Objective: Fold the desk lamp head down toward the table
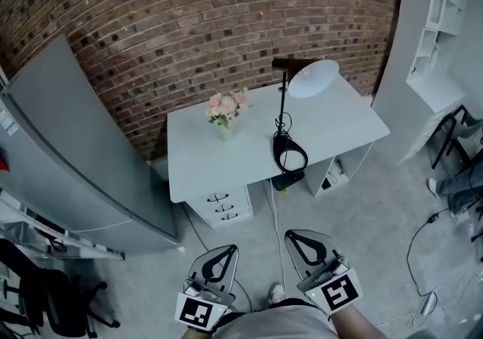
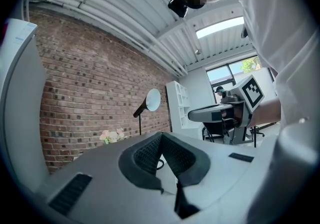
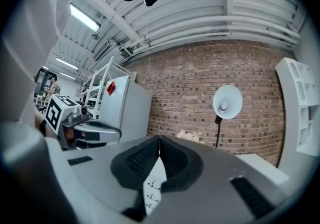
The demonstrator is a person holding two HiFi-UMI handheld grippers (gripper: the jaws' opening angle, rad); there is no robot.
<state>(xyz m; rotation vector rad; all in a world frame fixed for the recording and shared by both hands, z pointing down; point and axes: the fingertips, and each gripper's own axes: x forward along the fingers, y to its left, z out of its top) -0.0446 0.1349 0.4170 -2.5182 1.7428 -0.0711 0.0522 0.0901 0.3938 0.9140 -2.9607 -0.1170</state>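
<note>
Reaching the white worktop (image 1: 196,156), where the desk lamp (image 1: 282,115) stands upright with its lamp head (image 1: 313,78) raised, comes first, since the left hand-held gripper (image 1: 226,249) and right hand-held gripper (image 1: 291,236) hang well short of it, jaws pressed together on nothing.

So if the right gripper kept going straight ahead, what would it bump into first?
Most likely the drawers at the front of the white desk; they show just past the right gripper's shut tips. How far off is hard to tell.
</note>
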